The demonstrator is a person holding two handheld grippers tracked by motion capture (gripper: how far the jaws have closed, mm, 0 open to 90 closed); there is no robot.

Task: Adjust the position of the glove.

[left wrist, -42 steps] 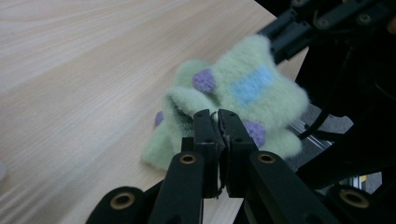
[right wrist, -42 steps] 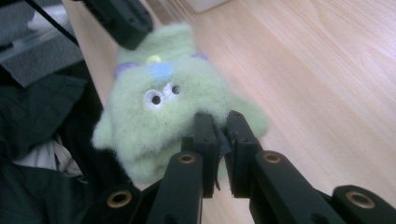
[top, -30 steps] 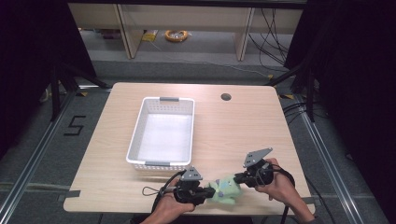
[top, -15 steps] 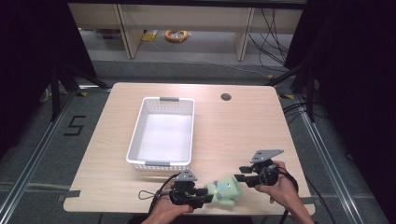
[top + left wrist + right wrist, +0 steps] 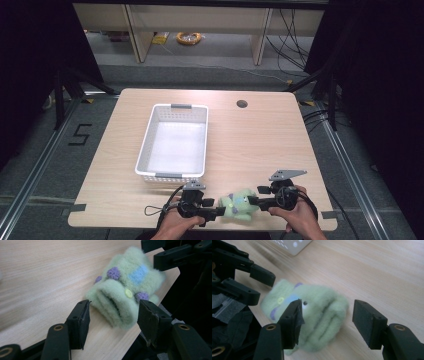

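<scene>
1. green knitted mitten (image 5: 239, 204) lies on the tabletop (image 5: 260, 145) right at its near edge, between the two grippers; bare wood stretches away to the right and far side.
2. white basket (image 5: 174, 142) stands just beyond the left gripper (image 5: 216, 212), near but apart from the mitten.
3. left gripper's jaws have just been opening; they stand wide around the mitten's cuff, pads off it.
4. right gripper (image 5: 254, 200) likewise: jaws just opened, wide apart, the mitten between them and unpressed.

Bright tabletop, dark surroundings, slightly blurred close-ups
</scene>
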